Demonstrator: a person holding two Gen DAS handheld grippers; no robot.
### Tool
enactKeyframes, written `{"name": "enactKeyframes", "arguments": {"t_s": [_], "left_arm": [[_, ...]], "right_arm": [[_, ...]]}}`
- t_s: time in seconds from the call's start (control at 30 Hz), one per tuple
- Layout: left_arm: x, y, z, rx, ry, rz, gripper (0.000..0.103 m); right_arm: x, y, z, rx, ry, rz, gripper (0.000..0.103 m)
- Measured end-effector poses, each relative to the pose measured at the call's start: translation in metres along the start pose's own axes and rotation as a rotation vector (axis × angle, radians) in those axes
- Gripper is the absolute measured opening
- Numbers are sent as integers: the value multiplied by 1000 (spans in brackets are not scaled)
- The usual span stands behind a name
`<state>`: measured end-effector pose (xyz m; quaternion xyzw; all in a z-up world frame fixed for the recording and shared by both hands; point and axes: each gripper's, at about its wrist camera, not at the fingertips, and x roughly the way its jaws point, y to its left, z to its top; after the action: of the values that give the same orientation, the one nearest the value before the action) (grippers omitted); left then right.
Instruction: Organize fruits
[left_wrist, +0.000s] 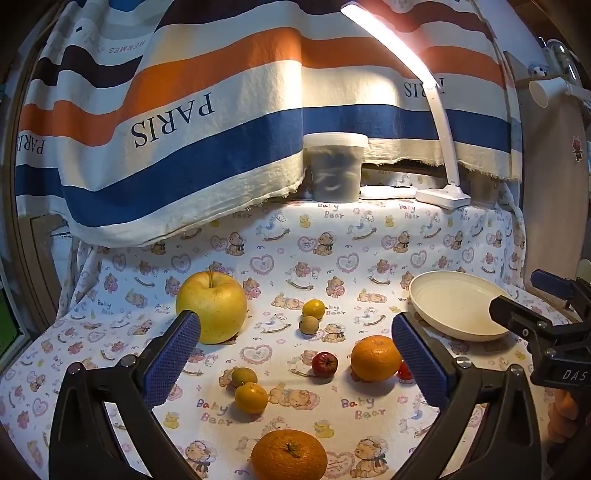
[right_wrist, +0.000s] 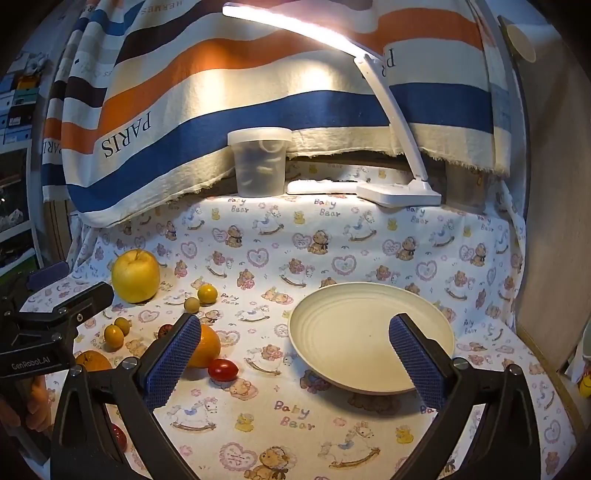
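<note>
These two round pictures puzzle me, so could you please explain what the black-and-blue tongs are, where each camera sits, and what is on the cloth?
Those tongs are hand-held grippers, one in each of a person's hands. Each carries a wide-angle camera looking along its two blue fingers. One picture comes from the left gripper, the other from the right gripper. Both stand open and hold nothing. On the bear-print cloth lie a yellow apple, two oranges, several small yellow, green and red fruits, and an empty cream plate. Behind stand a lidded tub and a lit desk lamp, in front of a striped blanket.
</note>
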<state>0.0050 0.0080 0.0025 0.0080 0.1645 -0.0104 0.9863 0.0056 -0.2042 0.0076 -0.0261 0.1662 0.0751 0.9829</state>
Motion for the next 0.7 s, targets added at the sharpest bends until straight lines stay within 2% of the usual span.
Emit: {"name": "enactKeyframes", "arguments": {"t_s": [0.7], "left_arm": [[-6, -6, 0, 2, -20, 4, 103]], "right_arm": [[-6, 1, 4, -6, -17, -9, 103]]}}
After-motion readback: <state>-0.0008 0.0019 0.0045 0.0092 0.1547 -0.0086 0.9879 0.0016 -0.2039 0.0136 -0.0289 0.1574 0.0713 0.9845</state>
